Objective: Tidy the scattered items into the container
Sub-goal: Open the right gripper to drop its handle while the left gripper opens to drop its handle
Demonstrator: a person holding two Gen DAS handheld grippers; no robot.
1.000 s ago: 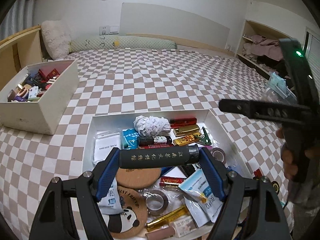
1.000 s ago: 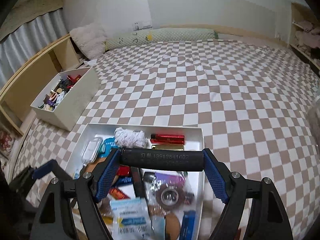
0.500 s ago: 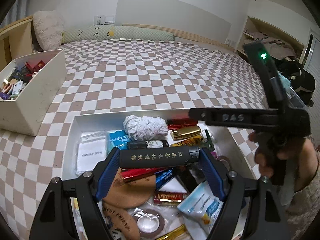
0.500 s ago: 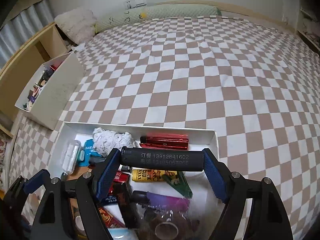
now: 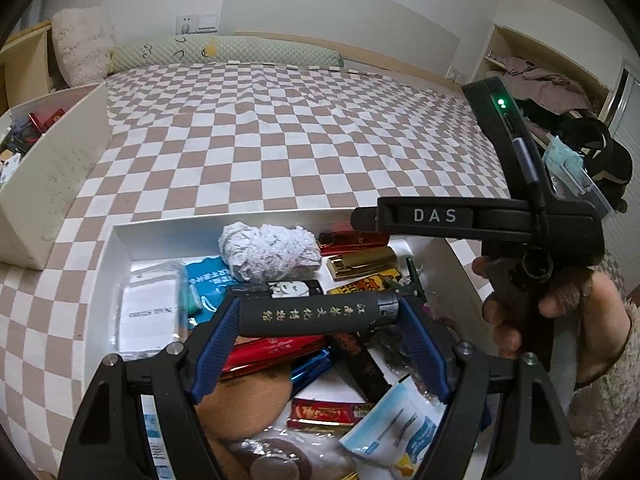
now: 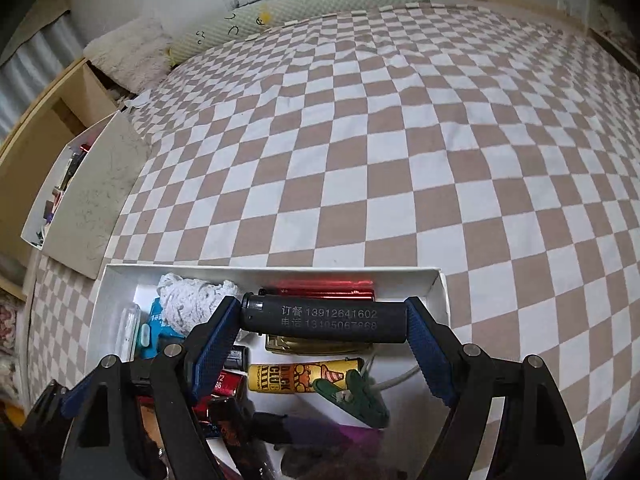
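The left tongs (image 5: 318, 316) were clamped on a black lighter (image 5: 312, 314) with white Chinese letters, which lay crosswise between the blue pads (image 5: 214, 344), above the white tray (image 5: 120, 236) on the checked bed (image 5: 280, 140). The right tongs (image 6: 320, 326) had a second black lighter (image 6: 320, 322) with printed numbers between their pads (image 6: 426, 350); the jaws were opening at this moment, but both ends of the lighter looked to be touching the pads. Both tongs pointed steeply down over the tray (image 6: 436, 296). The tray was full of small things: a crumpled white cloth (image 5: 268, 250) near the far wall, a red lighter (image 5: 352, 238) and a gold lighter (image 5: 362, 262) to its right, a clear packet (image 5: 150, 314) at the left side, a blue packet (image 5: 208, 280), a round cork mat (image 5: 244, 404) and a white and blue sachet (image 5: 396, 426) in the near part. In the right wrist view a yellow lighter (image 6: 300, 378) and a green clip (image 6: 356, 394) lay just under the held lighter. A person's hand (image 5: 560, 312) gripped the handle of the right tongs (image 5: 480, 220) over the right edge of the tray. A taller white box (image 5: 44, 192), holding more items, stood on the bed to the left, apart from the tray.
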